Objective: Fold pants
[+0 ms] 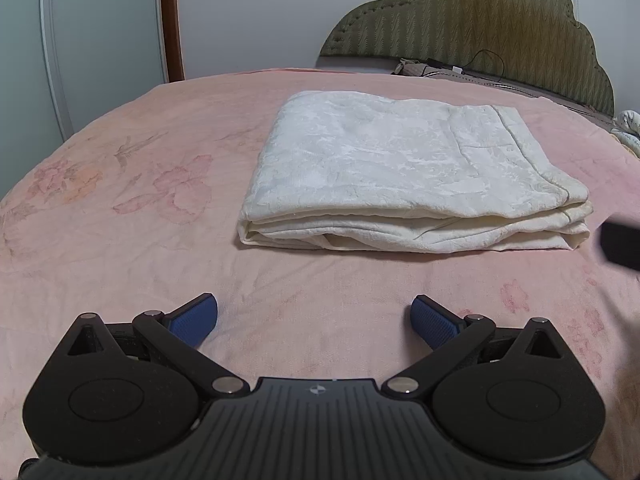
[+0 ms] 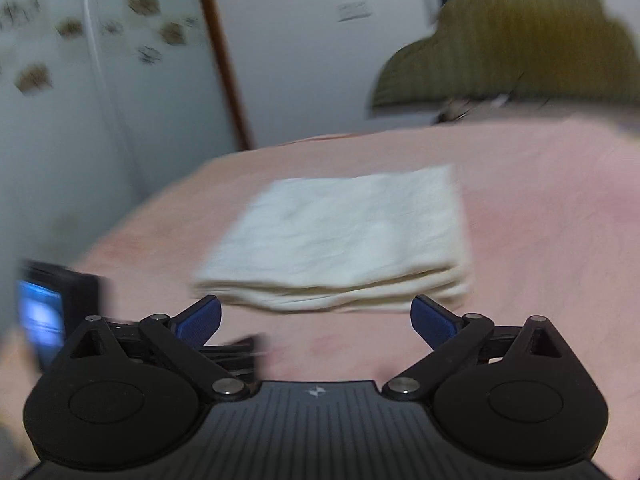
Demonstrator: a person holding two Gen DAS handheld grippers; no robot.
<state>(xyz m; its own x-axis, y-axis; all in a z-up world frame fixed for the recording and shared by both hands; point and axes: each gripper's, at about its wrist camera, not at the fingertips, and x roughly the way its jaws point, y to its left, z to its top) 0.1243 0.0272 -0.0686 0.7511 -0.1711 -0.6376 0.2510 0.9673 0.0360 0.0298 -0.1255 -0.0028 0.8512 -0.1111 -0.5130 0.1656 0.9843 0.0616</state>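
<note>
The cream-white pants (image 1: 392, 172) lie folded into a thick rectangular stack on the pink bed sheet (image 1: 120, 208). My left gripper (image 1: 315, 320) hovers just in front of the stack's near edge, open, with only sheet between its blue pads. In the blurred right wrist view the same folded pants (image 2: 344, 236) sit ahead of my right gripper (image 2: 316, 320), which is open wide and holds nothing. A dark edge of the right gripper (image 1: 622, 246) shows at the right border of the left wrist view.
An olive scalloped headboard (image 1: 480, 28) stands at the far right with a cable and charger (image 1: 460, 70) at its foot. White wardrobe doors (image 1: 80, 40) and a brown door frame (image 1: 170, 20) stand beyond the bed. The left gripper's body (image 2: 52, 316) shows at lower left.
</note>
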